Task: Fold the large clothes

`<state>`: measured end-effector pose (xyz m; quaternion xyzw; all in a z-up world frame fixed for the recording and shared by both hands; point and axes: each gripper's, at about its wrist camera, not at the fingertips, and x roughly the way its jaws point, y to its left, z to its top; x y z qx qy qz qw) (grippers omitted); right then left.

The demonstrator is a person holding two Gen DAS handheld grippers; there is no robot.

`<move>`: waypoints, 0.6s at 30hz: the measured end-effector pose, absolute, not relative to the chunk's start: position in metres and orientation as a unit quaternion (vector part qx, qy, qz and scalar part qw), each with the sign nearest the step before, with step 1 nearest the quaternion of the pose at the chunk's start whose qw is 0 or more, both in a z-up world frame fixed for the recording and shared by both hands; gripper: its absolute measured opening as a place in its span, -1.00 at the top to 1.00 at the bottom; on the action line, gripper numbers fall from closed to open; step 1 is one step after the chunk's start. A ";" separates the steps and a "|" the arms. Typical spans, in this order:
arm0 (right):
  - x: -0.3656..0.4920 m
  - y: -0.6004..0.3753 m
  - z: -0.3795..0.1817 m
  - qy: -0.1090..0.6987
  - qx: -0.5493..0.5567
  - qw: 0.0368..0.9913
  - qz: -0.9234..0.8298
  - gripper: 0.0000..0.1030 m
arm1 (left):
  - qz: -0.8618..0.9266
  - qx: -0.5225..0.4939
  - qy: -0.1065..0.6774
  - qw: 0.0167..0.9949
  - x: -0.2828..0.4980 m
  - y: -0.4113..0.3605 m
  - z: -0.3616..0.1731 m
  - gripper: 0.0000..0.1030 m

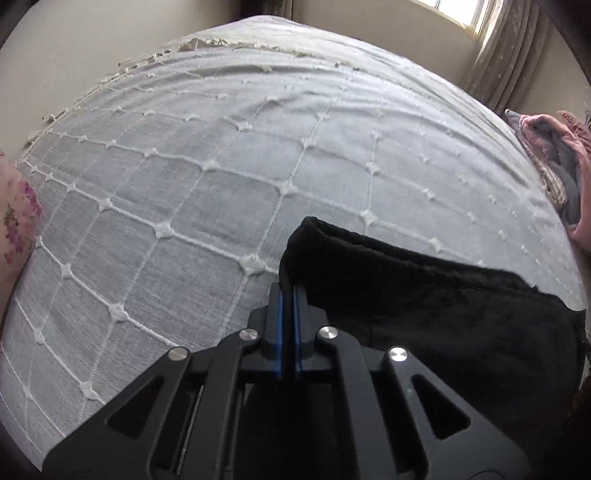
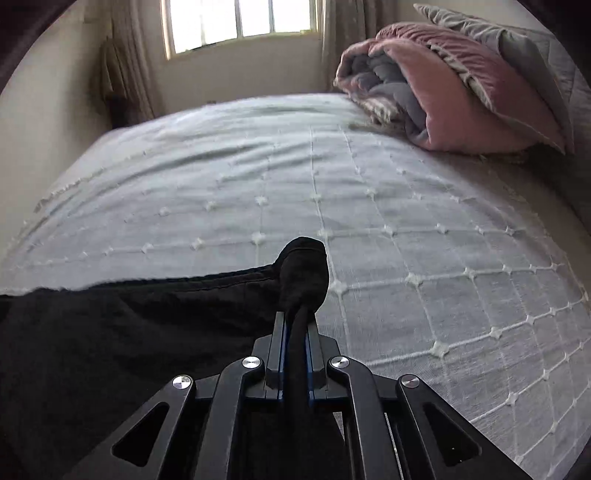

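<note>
Black garment, held at two corners above a bed.
Left gripper (image 1: 288,291) and right gripper (image 2: 297,321) each clench a corner of the black garment (image 1: 424,306), stretched between them over the grid-stitched white bedspread (image 1: 221,177). Judged soft, thick, limp, fairly light; corners and hems suit gripping. Beyond: rolled pink blanket (image 2: 443,92), window (image 2: 240,22).

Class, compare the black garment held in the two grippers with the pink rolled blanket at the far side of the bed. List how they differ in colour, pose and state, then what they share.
1. Colour: the black garment is plain black; the pink blanket is pink with a grey lining.
2. Pose: the garment hangs stretched between the left gripper and right gripper; the blanket lies rolled up.
3. State: the garment is clamped at both ends; nothing holds the blanket.
Shared: both are soft textiles over the white bedspread.
</note>
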<state>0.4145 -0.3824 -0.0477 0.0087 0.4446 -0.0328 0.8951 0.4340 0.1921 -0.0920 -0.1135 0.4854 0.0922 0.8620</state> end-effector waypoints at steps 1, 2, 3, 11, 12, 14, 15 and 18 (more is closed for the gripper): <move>0.417 -0.382 -0.070 0.470 0.009 0.882 -0.040 0.86 | 0.089 -0.118 0.482 0.864 0.431 0.193 -0.103 0.87; 0.418 -0.381 -0.085 0.468 0.014 0.882 -0.043 0.85 | 0.086 -0.123 0.468 0.871 0.425 0.194 -0.105 0.87; 0.416 -0.382 -0.084 0.462 0.014 0.885 -0.048 0.83 | 0.086 -0.124 0.463 0.874 0.423 0.194 -0.104 0.86; 0.381 -0.387 -0.031 0.462 0.029 0.885 -0.054 0.50 | 0.059 -0.159 0.474 0.864 0.389 0.210 -0.070 0.29; 0.356 -0.393 -0.012 0.443 0.064 0.893 -0.043 0.41 | 0.057 -0.169 0.469 0.865 0.375 0.215 -0.060 0.21; 0.317 -0.399 0.014 0.437 0.107 0.893 -0.030 0.15 | 0.071 -0.173 0.460 0.868 0.333 0.223 -0.038 0.15; 0.292 -0.400 0.023 0.433 0.125 0.893 -0.016 -0.03 | 0.070 -0.170 0.456 0.871 0.315 0.225 -0.031 0.15; 0.229 -0.392 0.040 0.425 0.141 0.894 0.011 -0.15 | 0.050 -0.185 0.444 0.875 0.246 0.217 -0.007 0.14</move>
